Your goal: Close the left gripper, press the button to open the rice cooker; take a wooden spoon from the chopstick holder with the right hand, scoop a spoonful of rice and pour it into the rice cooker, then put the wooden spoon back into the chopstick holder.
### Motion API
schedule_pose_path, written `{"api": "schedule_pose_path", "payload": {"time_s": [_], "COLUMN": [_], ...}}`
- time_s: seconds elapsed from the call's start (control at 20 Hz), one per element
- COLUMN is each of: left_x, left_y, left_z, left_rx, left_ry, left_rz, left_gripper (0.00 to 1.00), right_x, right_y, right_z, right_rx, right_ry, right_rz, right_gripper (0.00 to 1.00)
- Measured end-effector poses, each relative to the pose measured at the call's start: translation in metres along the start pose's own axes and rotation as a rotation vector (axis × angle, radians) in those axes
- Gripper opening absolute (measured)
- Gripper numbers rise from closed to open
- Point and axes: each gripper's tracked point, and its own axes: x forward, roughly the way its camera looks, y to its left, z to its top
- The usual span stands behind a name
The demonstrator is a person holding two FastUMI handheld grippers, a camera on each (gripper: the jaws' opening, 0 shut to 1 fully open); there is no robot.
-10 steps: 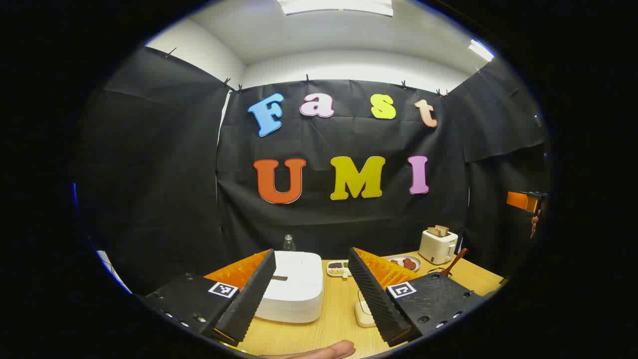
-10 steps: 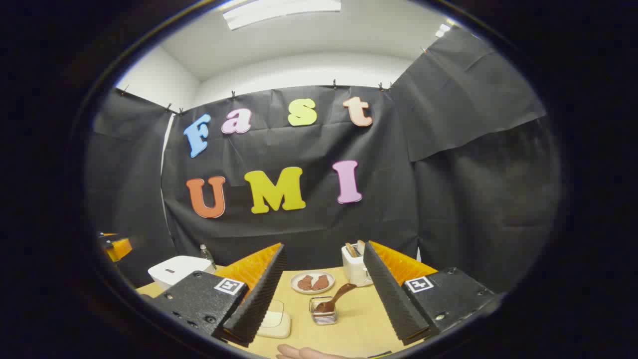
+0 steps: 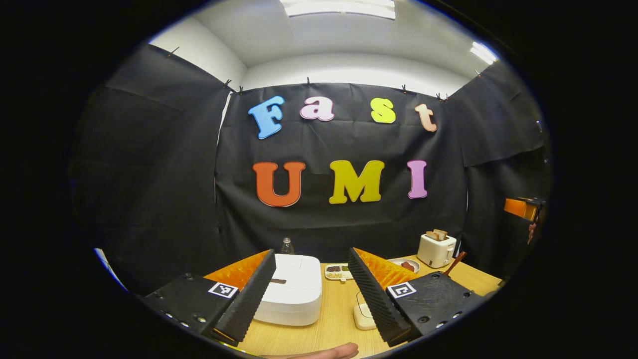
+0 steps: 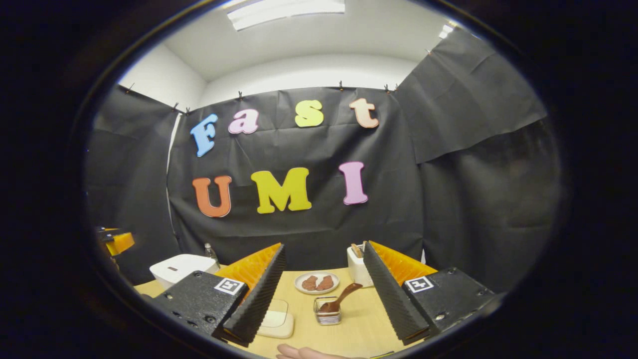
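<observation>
While both my grippers hang above the light wooden table [image 3: 339,319], my left gripper [image 3: 311,294] has its jaws spread wide, holding nothing, and my right gripper [image 4: 324,294] is just as wide and holds nothing either. Nearest in the left gripper view, a fingertip [image 3: 329,351] pokes in at the bottom edge, and a small cream rounded-square dish [image 3: 363,316] sits on the table, partly behind my right-side finger. Lid shut, the white boxy rice cooker [image 3: 294,294] sits between my left gripper's fingers, toward the left one, well below and ahead. Behind it a clear bottle [image 3: 286,246] and a white divided tray of grains [image 3: 338,271]. In the right gripper view the same cream dish shows near my left-side finger, then the small clear chopstick holder [image 4: 326,315] with the brown wooden spoon [image 4: 340,300] leaning in it, handle tilted up to the right, centred between my fingers. Farther back a white round plate with reddish-brown pieces [image 4: 316,282], then a white toaster with bread slices [image 4: 359,267] near the black wall. Rice cooker far left there.
</observation>
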Motion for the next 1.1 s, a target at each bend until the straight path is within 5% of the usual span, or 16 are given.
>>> {"api": "schedule_pose_path", "payload": {"time_s": [0.05, 0.2, 0.6, 0.85, 0.95, 1.1], "left_x": [0.001, 0.007, 0.048, 0.07, 0.078, 0.094], "left_y": [0.002, 0.009, 0.041, 0.045, 0.048, 0.056], "left_z": [0.001, 0.001, -0.035, -0.065, -0.082, -0.099], "left_rx": [-0.009, -0.022, -0.026, -0.032, -0.013, 0.018], "left_ry": [-0.002, -0.014, 0.074, 0.136, 0.193, 0.239], "left_rz": [0.001, 0.007, 0.017, -0.014, -0.023, -0.011], "left_gripper": [0.93, 0.93, 0.91, 0.67, 0.4, 0.22], "right_x": [0.001, 0.003, 0.015, 0.026, 0.03, 0.034], "right_y": [0.001, 0.0, 0.0, 0.0, 0.001, 0.002], "right_z": [-0.003, -0.006, -0.026, -0.052, -0.063, -0.074], "right_rx": [-0.003, -0.011, 0.0, 0.002, -0.011, -0.027], "right_ry": [0.002, 0.004, 0.018, 0.064, 0.082, 0.096], "right_rz": [0.003, 0.001, -0.001, 0.005, 0.009, 0.014], "right_gripper": [0.94, 1.0, 0.94, 1.0, 1.0, 1.0]}}
